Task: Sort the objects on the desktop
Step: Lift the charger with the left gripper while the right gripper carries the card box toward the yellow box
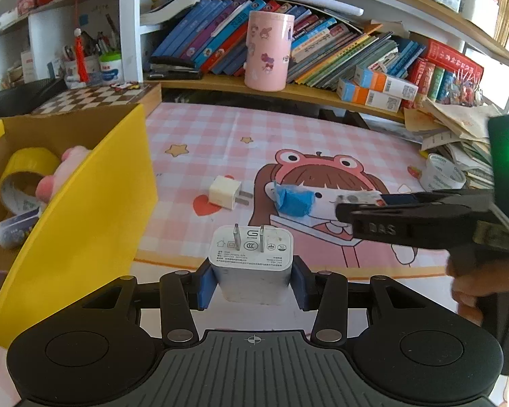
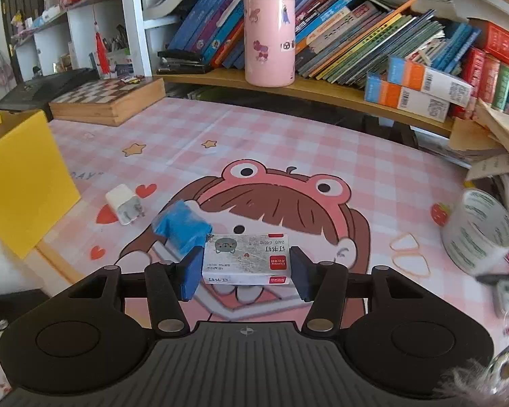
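Observation:
My left gripper (image 1: 251,283) is shut on a white charger plug (image 1: 251,264), prongs forward, held above the desk beside the yellow cardboard box (image 1: 95,210). My right gripper (image 2: 246,269) is shut on a small white staples box (image 2: 247,259); that gripper also shows in the left wrist view (image 1: 363,203). On the pink mat lie a smaller white charger (image 1: 224,192) (image 2: 125,207) and a blue crumpled item (image 1: 295,200) (image 2: 181,229). Inside the yellow box lie a yellow tape roll (image 1: 23,173) and a pink object (image 1: 66,173).
A pink cup (image 1: 268,51) (image 2: 269,38) stands on the wooden shelf with rows of books. A chessboard box (image 2: 108,100) sits at back left. A clear tape roll (image 2: 478,230) (image 1: 441,173), rubber bands (image 2: 409,254) and piled papers (image 2: 502,135) are on the right.

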{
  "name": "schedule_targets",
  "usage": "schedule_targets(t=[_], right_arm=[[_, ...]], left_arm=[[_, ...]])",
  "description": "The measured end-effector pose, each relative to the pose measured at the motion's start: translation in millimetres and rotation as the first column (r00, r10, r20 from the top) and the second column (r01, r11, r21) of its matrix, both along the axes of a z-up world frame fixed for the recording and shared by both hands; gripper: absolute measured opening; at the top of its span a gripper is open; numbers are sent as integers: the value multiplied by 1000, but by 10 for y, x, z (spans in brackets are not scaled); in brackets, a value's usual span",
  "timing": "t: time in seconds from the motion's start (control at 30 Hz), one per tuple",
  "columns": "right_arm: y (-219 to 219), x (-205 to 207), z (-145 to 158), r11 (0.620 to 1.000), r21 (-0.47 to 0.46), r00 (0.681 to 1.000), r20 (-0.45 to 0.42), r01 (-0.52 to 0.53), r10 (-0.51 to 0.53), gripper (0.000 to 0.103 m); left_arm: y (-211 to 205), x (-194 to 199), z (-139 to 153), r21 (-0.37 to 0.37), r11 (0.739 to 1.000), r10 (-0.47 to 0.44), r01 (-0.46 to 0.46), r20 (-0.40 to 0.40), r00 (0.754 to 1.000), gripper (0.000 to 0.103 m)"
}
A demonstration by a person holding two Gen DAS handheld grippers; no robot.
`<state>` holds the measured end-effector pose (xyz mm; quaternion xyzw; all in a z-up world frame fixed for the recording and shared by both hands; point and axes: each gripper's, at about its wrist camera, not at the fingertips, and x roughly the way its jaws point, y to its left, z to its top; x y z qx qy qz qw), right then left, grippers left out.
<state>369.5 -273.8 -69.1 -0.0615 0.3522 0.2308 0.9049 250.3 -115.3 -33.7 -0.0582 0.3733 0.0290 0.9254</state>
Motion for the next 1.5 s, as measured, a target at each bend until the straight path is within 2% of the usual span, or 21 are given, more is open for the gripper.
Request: schedule_targets(t=[0.4, 0.83, 1.13, 1.4, 1.5], right_arm=[[-206, -601, 220, 998, 57, 1000, 1, 5, -5, 50], [-321, -1325, 370, 988, 93, 992, -33, 126, -123, 50], [-166, -1722, 504, 980, 115, 986, -49, 165, -160, 50], [61, -1997, 612, 978, 117, 984, -41, 175, -171, 50], [132, -2068, 590, 972, 115, 978, -68, 204, -197, 50]], left_arm=[[-11, -393, 153, 32, 999, -36, 35, 42, 998, 44], [112, -880, 371, 30, 992, -126, 124, 88, 988, 44], [324, -1090, 489, 16, 981, -192, 191, 117, 974, 44], [430, -1237, 450, 18, 969, -247, 247, 123, 961, 44], [524, -1336, 458, 11, 967, -256, 256, 123, 959, 44]])
